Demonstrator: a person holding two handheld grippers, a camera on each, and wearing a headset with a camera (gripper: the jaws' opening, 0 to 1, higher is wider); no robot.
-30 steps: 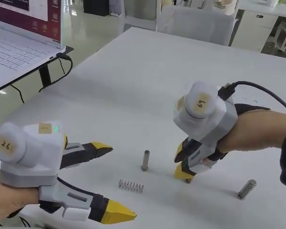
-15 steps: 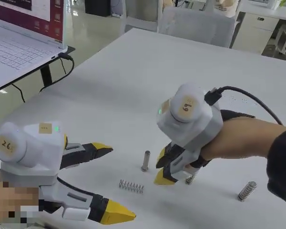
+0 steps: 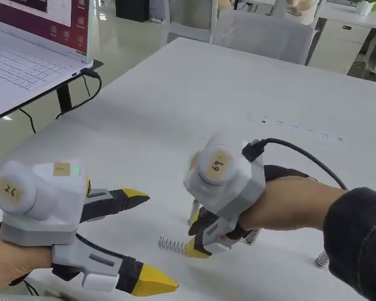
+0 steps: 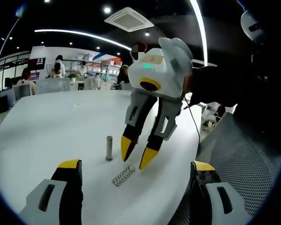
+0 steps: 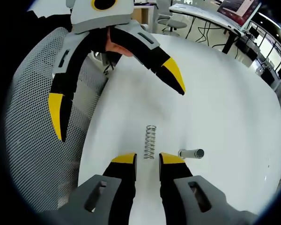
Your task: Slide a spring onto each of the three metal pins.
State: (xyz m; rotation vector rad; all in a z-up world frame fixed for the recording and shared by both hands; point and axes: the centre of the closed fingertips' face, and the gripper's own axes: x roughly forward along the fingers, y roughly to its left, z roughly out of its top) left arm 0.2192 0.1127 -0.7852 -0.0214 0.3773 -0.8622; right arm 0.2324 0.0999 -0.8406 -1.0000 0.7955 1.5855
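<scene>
On the white table (image 3: pixel 238 100), low and centre in the head view, a loose spring (image 5: pixel 150 142) lies flat on its side. Just beside it we see a bare metal pin (image 5: pixel 191 153) standing upright, and the two do not touch. The right gripper (image 4: pixel 134 161) points down at the spring. Its jaws are parted by a narrow gap with nothing between them, and in its own view the spring's near end sits just ahead of that gap. We cannot tell whether the tips touch the table.

At the lower left of the head view, the left gripper (image 5: pixel 121 113) is held with its jaws spread wide and nothing in them, and it points toward the spring and pin.

Further right in the head view, a second spring (image 3: pixel 253 236) shows under the right hand. A third spring (image 3: pixel 321 258) stands at the lower right, by the dark sleeve (image 3: pixel 363 238). We cannot tell whether a pin sits inside either one.

An open laptop (image 3: pixel 25 69) occupies the upper left of the head view, and a black cable (image 3: pixel 294 153) runs from the right gripper.
</scene>
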